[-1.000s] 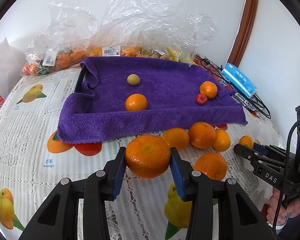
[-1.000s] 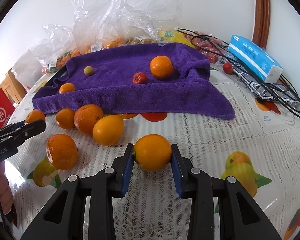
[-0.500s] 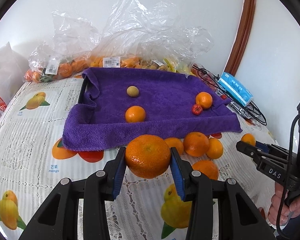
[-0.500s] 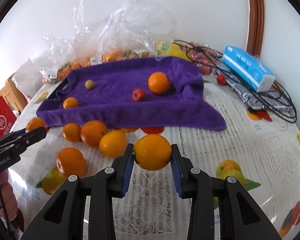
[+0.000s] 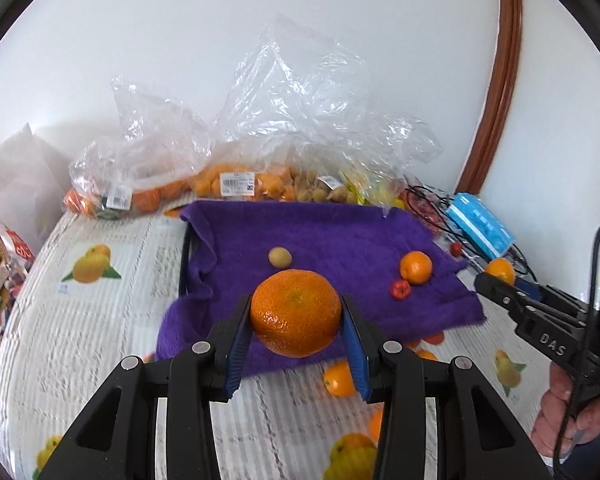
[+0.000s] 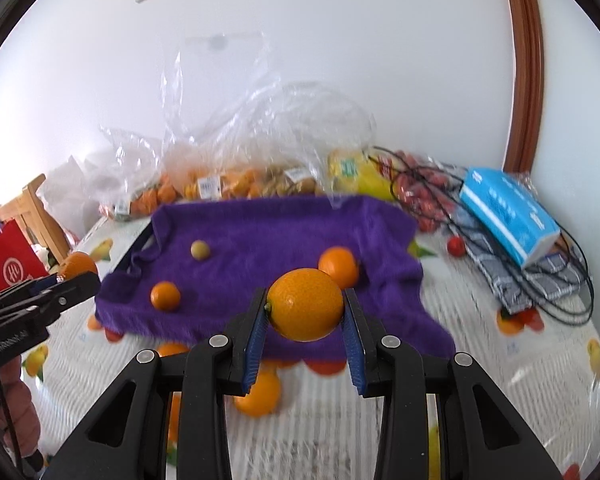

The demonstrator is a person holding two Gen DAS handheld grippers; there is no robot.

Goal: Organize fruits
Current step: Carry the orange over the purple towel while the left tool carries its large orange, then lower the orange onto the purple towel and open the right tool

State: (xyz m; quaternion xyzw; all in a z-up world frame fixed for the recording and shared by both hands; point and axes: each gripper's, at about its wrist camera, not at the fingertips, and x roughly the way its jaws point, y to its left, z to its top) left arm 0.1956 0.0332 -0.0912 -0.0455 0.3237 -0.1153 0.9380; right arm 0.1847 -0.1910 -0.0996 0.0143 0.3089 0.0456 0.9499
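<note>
Left gripper (image 5: 296, 344): its jaws squeeze a big orange (image 5: 296, 313), held up over the near edge of the purple towel (image 5: 340, 236).
Right gripper (image 6: 305, 344): its jaws squeeze a smooth orange (image 6: 306, 304), also up over the towel's near edge.
Where to put them: I think on a bare part of the towel, away from the small fruits.
How: go down slowly, let go only when the orange touches, so it won't roll off the bench (image 5: 100, 320).

Bright, even daylight fills both views, and shadows are faint. The desk (image 6: 480, 364) and purple towel (image 6: 268, 240) smear with motion blur. Fisheye bending curves the edges; corners are black.
</note>
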